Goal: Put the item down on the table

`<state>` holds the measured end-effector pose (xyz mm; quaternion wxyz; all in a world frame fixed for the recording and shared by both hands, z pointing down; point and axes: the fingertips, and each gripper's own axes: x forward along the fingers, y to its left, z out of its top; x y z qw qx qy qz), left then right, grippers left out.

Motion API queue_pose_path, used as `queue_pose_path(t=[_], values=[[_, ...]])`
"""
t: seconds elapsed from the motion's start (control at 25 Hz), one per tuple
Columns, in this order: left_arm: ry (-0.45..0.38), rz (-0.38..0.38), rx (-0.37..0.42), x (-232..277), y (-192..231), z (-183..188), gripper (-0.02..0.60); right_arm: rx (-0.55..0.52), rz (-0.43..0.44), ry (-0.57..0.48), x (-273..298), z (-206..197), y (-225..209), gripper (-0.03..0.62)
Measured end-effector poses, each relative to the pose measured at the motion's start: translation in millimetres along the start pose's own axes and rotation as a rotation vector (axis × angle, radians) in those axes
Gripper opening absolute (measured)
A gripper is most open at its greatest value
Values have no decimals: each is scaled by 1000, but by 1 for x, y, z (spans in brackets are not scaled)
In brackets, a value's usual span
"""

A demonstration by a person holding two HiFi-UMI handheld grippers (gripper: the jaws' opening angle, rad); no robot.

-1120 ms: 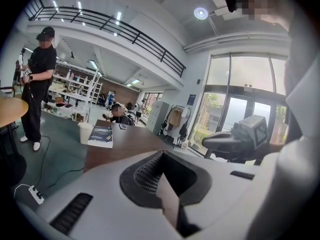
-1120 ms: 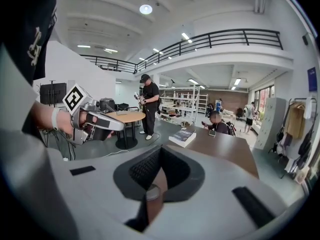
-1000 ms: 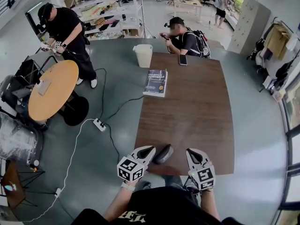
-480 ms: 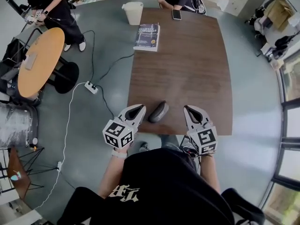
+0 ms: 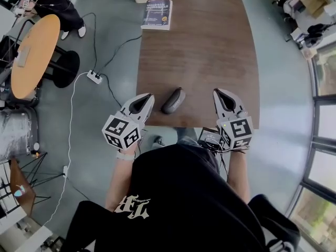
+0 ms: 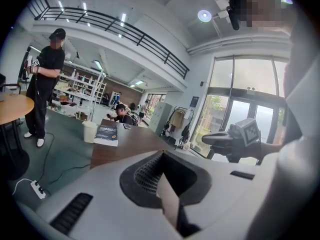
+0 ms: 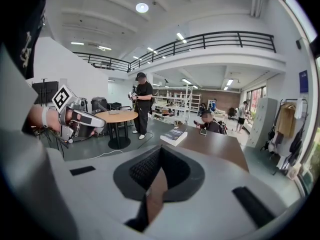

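No chg to case (image 5: 173, 100): found unmoved on table (image 5: 210, 46). L gripper (image 5: 143, 102), R gripper (image 5: 222, 98) are held just beside case, jaws pressed together, empty. Placement judged done.

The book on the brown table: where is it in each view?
Head view: book at the top, on the far left corner of the brown table.
Left gripper view: book left of centre, at the table's far end.
Right gripper view: book near centre, on the table's left edge.
Shared landmark: the brown table under it.
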<state>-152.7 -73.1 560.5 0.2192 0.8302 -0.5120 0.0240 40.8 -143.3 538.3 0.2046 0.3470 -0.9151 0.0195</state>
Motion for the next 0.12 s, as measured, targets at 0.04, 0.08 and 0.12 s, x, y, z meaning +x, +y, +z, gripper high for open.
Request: queue_pose_path(t=[0.04, 0.08, 0.12], values=[[0, 0, 0, 0, 2, 0, 6, 3, -3, -3, 1, 1, -1, -12], [1, 0, -1, 0, 3, 0, 6, 6, -6, -5, 2, 2, -3, -12], [2, 0, -1, 0, 5, 0, 6, 9, -8, -7, 4, 3, -3, -12]])
